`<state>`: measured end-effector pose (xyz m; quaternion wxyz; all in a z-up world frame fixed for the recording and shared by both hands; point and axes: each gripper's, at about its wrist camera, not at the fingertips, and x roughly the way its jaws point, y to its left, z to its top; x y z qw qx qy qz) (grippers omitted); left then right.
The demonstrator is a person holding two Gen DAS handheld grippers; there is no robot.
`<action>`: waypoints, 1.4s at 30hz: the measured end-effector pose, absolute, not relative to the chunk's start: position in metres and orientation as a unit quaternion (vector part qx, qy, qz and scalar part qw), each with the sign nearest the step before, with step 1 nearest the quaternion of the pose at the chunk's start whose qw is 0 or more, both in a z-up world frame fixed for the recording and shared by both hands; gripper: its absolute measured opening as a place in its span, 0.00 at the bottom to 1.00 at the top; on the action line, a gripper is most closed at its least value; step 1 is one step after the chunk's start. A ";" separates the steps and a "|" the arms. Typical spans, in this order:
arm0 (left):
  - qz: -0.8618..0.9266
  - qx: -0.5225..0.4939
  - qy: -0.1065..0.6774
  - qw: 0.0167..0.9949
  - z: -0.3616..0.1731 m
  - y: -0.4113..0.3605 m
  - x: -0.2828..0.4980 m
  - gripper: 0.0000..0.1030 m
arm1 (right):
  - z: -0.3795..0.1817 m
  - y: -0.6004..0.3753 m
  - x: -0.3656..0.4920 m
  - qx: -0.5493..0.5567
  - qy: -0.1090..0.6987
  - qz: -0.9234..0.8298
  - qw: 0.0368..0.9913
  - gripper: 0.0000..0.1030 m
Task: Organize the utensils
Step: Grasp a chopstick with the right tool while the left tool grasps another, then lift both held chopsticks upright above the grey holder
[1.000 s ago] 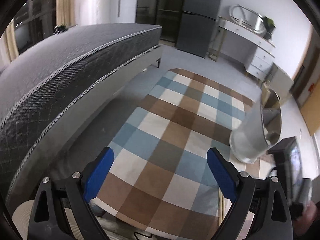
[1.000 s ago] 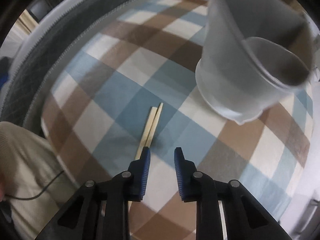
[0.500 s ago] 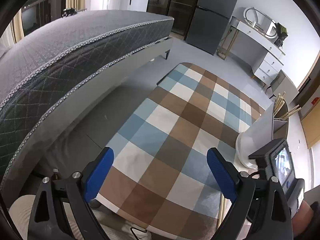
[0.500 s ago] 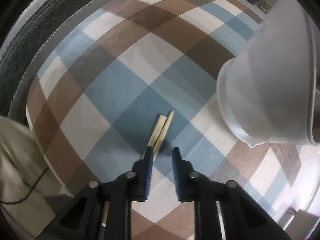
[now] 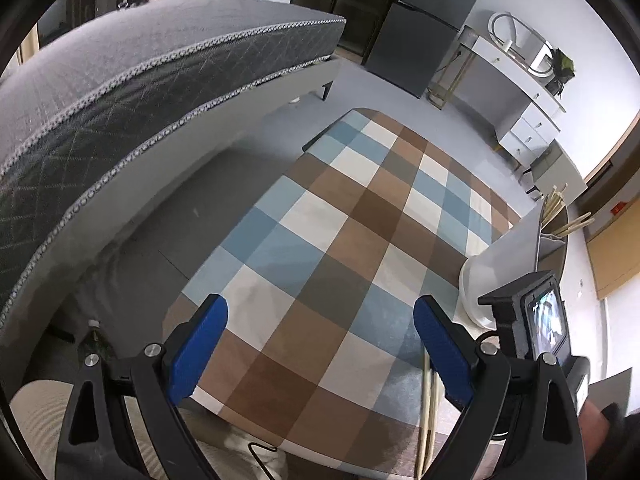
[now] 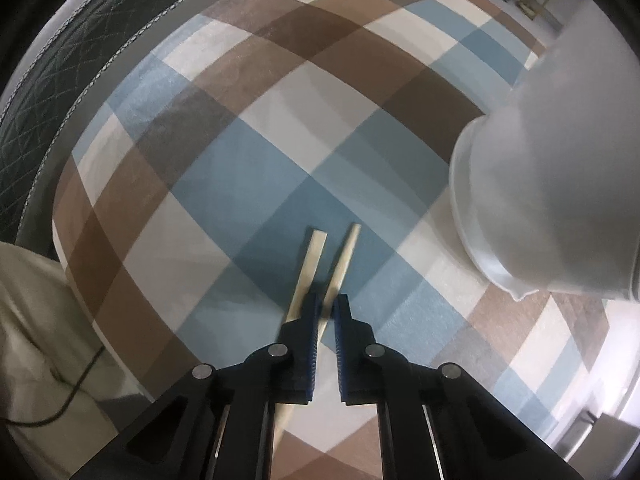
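Several chopsticks (image 5: 558, 208) stand in white holder (image 5: 516, 248) — upright.

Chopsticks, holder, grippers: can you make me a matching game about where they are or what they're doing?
Things:
1. right gripper
2. left gripper
3. white holder
4. flat chopstick

States:
A. wide open, nothing between its fingers
B. lying on the checked cloth, just outside the gripper's fingers
C. pinching one chopstick
D. standing on the cloth, with chopsticks already poking out

Pairs: 1-C, 2-A, 3-D, 4-B
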<state>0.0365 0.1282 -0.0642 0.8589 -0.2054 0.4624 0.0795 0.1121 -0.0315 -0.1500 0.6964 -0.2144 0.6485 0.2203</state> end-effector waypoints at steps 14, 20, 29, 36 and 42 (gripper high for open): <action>0.044 -0.152 0.537 0.829 -0.103 0.086 0.051 0.89 | -0.081 -0.117 0.070 -0.033 0.503 0.241 0.829 0.04; -0.007 -0.135 0.572 0.809 -0.121 0.048 0.057 0.89 | -0.061 -0.174 0.053 0.048 0.440 0.233 0.866 0.04; -0.020 -0.094 0.589 0.802 -0.132 0.007 0.074 0.79 | -0.052 -0.210 0.043 0.096 0.393 0.231 0.885 0.04; 0.008 -0.084 0.615 0.784 -0.149 0.001 0.092 0.50 | -0.043 -0.227 0.037 0.117 0.373 0.237 0.889 0.04; 0.013 -0.060 0.624 0.779 -0.152 -0.009 0.096 0.27 | -0.042 -0.232 0.039 0.136 0.367 0.244 0.887 0.04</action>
